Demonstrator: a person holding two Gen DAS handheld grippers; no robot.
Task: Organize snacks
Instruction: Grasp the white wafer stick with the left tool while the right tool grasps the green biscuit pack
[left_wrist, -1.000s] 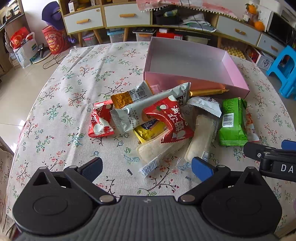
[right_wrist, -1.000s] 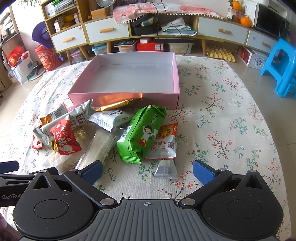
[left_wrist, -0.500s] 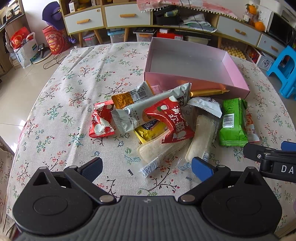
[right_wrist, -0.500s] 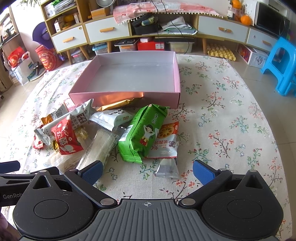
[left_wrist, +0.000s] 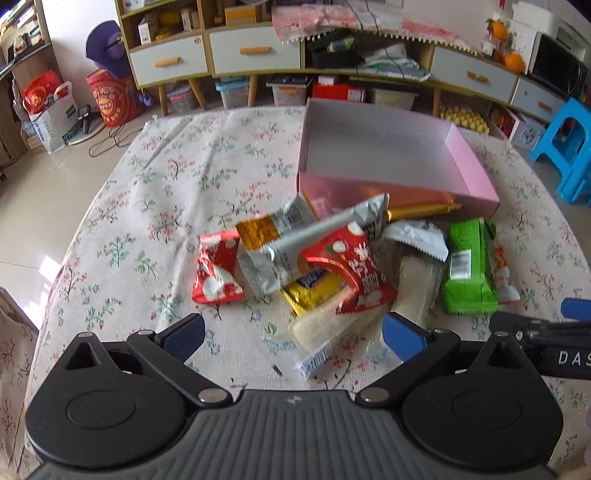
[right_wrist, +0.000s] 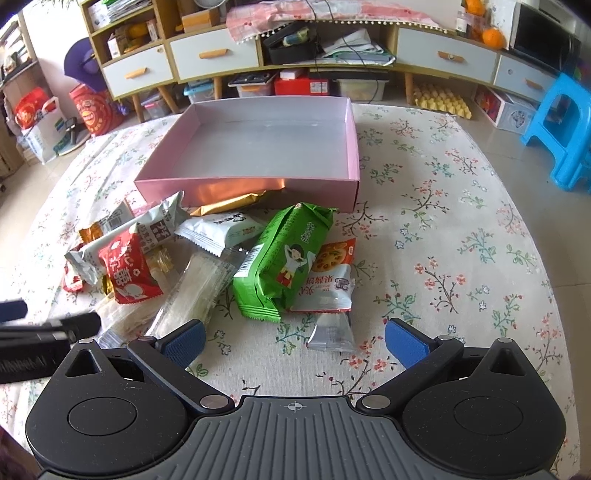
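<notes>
Right gripper wide open, empty, low over cloth. Left gripper same. Green pack at 12 o'clock, leaning on pile w/ other snacks; pink box beyond, empty. Prob light, crinkly, slippery film; best pinched across narrow mid-body, gently.
</notes>
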